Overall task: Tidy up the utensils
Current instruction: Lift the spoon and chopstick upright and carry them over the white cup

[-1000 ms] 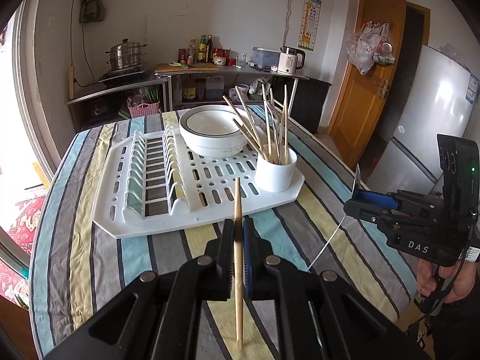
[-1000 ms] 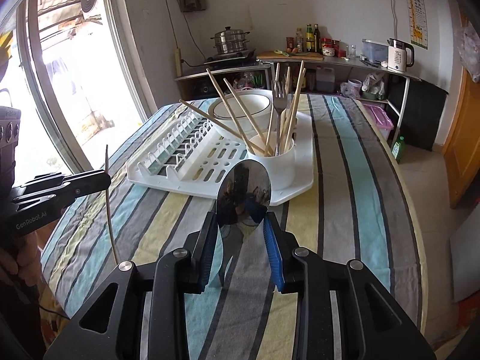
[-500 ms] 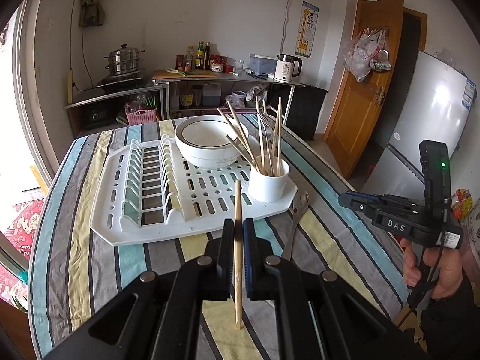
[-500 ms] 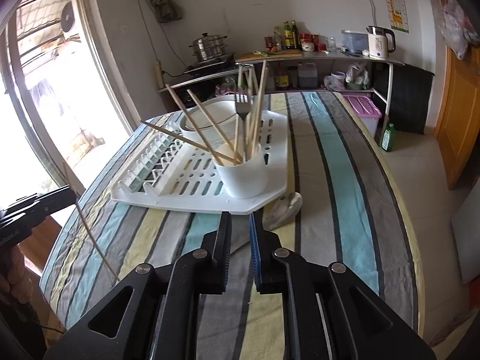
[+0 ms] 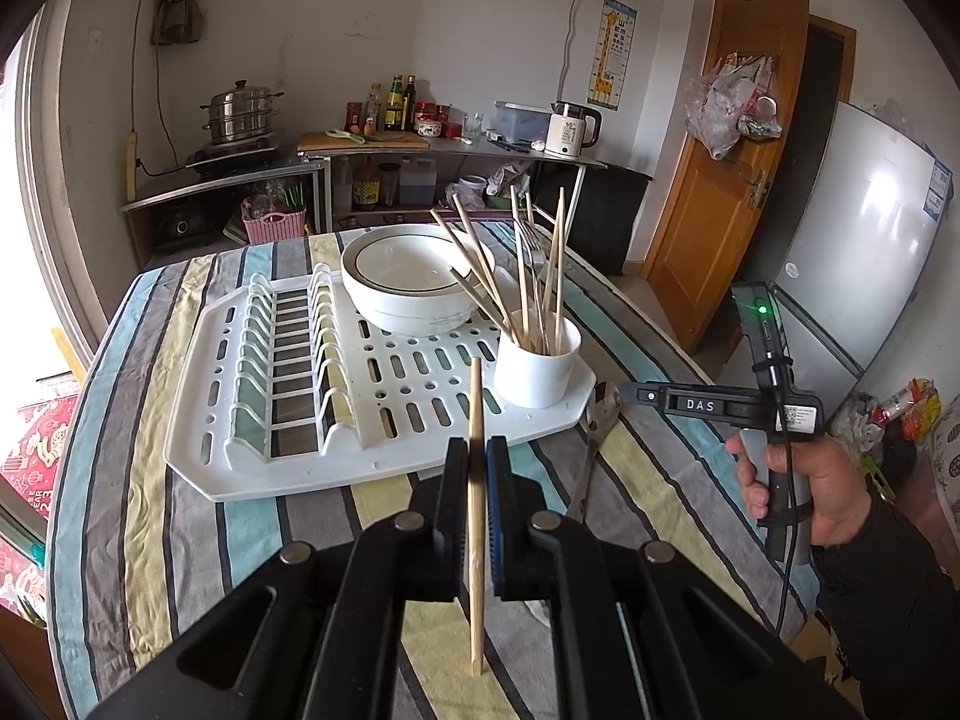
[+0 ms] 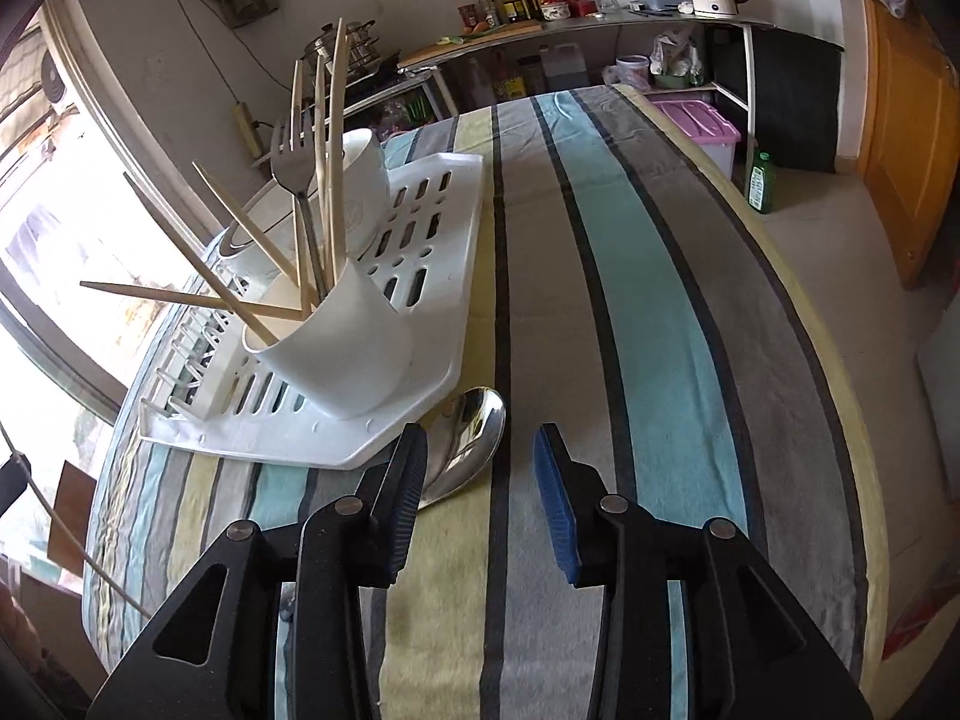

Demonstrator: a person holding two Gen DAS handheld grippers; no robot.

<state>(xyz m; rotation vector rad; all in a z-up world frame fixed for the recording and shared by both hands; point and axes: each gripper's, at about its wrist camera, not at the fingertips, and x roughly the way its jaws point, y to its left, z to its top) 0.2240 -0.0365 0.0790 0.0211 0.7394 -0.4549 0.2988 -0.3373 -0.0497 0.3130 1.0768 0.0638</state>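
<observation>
Chopstick (image 5: 476, 498) clamped upright between the pads of the left gripper (image 5: 477, 468), its upper end standing above the fingers and its lower end below them, over the striped tablecloth (image 5: 150, 516). Right gripper (image 6: 480, 468) has just been opening; jaws stand apart with nothing pressed between them. Spoon (image 6: 465, 447) lies on the cloth just off the corner of the white drying rack (image 5: 384, 384); its bowl sits against the inner side of the right gripper's left finger (image 6: 408, 468), handle hidden beneath the gripper body. Contact between that pad and the spoon cannot be settled from this angle; possibly touching. White cup (image 5: 537, 363) stands on the rack's near right corner, holding several chopsticks and a fork (image 6: 294, 168), all leaning outward. White bowl (image 5: 414, 285) sits on the rack behind the cup. In the left wrist view a person's hand (image 5: 804, 492) grips the right gripper's handle.
</observation>
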